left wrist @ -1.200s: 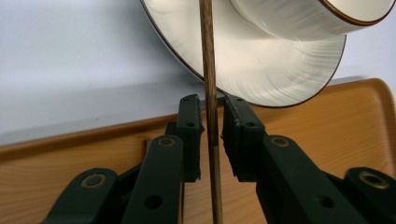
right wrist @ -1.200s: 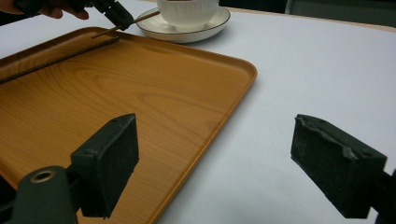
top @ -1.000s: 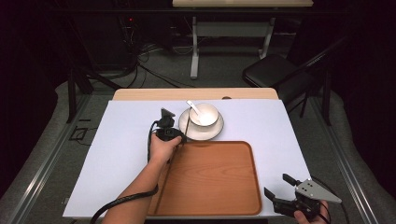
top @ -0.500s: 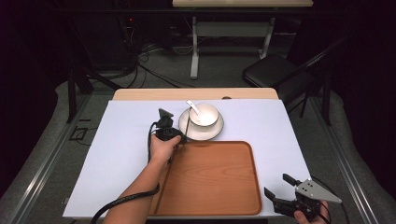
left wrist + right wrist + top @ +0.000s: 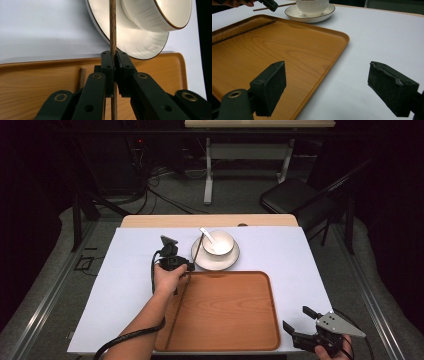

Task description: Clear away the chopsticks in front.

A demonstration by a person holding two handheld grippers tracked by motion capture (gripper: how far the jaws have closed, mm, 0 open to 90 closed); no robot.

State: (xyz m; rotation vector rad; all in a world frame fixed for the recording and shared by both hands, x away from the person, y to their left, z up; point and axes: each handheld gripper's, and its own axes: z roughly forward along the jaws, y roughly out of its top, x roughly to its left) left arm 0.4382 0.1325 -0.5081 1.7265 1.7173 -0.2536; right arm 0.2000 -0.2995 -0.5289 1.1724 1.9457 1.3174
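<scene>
My left gripper is shut on a thin dark wooden chopstick, at the far left corner of the wooden tray. The stick's far end reaches over the rim of a white gold-edged plate. On the plate stands a white bowl with a white spoon in it. A second chopstick lies in the tray along its left side. My right gripper stands open off the tray's near right corner, with nothing between its pads.
The tray lies on a pale sheet covering the table. Bare sheet stretches to the left and right of the tray. A dark folding chair and floor cables are beyond the table's far edge.
</scene>
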